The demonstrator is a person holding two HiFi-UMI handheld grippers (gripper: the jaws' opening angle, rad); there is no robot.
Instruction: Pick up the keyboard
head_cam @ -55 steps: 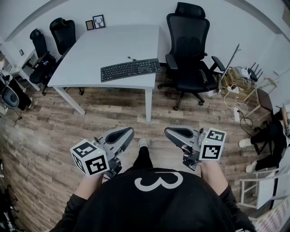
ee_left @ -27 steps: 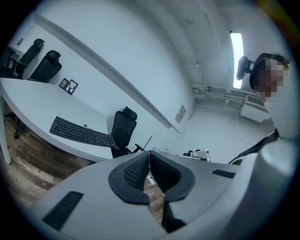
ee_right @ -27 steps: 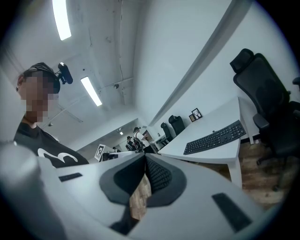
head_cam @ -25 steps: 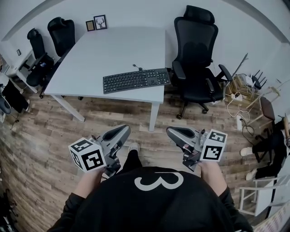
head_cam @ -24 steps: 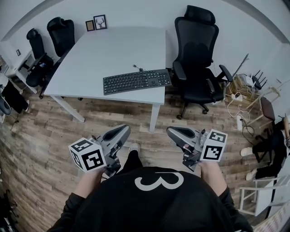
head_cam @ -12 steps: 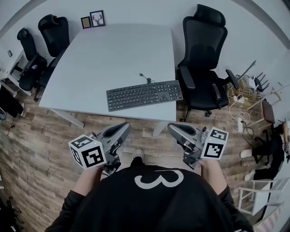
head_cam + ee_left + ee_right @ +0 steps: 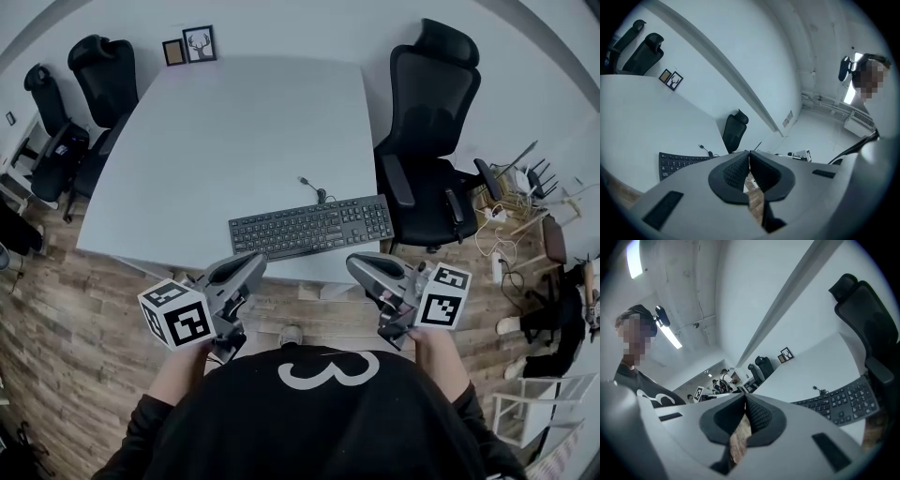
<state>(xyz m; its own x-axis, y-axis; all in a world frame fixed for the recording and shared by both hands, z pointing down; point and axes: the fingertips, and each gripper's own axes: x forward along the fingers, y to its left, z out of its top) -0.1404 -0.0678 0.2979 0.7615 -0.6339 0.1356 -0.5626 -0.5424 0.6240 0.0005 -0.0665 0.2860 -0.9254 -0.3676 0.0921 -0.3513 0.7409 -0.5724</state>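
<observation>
Head view: the keyboard [image 7: 312, 228] is laid on the table [image 7: 225, 131] at 12 o'clock. The left gripper [image 7: 253, 263] and right gripper [image 7: 355, 266] are pressed together, with nothing pinched.

One keyboard [image 7: 311, 227], one table [image 7: 234, 122], two frames [image 7: 202, 43] — three chairs [image 7: 431, 141]

Both hands hold the left gripper [image 7: 246, 272] and right gripper [image 7: 364, 269] side by side, jaws closed, empty.

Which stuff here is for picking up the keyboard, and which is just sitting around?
For the job: keyboard, left hand-held gripper, right hand-held gripper.

Just lying about: white table, black office chair, two picture frames, tangle of cables on the floor.
</observation>
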